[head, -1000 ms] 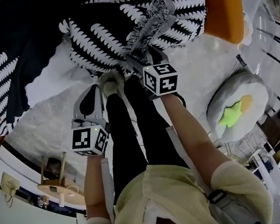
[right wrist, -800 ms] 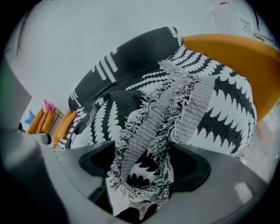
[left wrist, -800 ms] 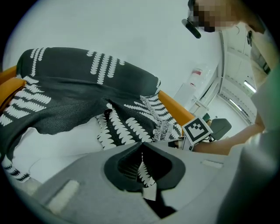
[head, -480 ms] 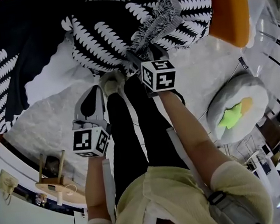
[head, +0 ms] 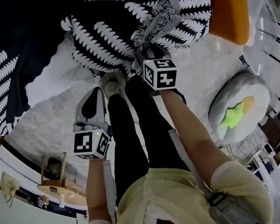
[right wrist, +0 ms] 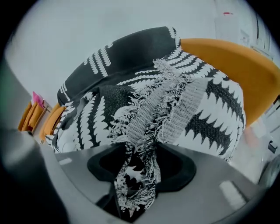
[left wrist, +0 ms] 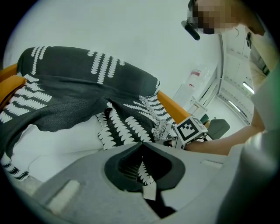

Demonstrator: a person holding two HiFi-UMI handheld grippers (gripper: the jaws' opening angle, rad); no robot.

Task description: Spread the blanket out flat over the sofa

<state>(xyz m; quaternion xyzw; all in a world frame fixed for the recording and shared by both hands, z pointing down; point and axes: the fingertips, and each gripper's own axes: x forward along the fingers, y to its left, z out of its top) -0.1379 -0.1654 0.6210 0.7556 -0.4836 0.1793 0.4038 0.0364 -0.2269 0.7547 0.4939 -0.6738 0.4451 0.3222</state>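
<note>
At the far left of the head view a small wooden stool [head: 53,168] stands on the pale floor [head: 40,126]. Above it the black-and-white leaf-patterned blanket [head: 105,37] lies rumpled over the orange sofa [head: 226,7]. It is bunched in folds rather than flat, with orange showing at both ends and one edge hanging down the front.

The left hand-held gripper [head: 98,90] hovers low in front of the sofa. It is just beside the person's shoe [head: 111,82] and apart from the hanging edge of the blanket. In the left gripper view its jaws are pressed together at the tips. A thin sliver of leaf pattern and a pale tab show in the slit behind the tips. I cannot tell whether that is cloth caught there or only seen through the gap.

The person's legs [head: 132,130], in dark trousers, stand between the two tools.

The right hand-held gripper [head: 142,58] reaches the blanket's front edge, where the grey fringe [right wrist: 151,109] runs down. Its jaws have just been closing. In the right gripper view they pinch a bunch of that fringe, with a pad against it on each side and the loose end trailing back toward the camera.

At the far right a round pale cushion [head: 238,107] with a green and yellow patch lies on the floor, well apart from the sofa.
</note>
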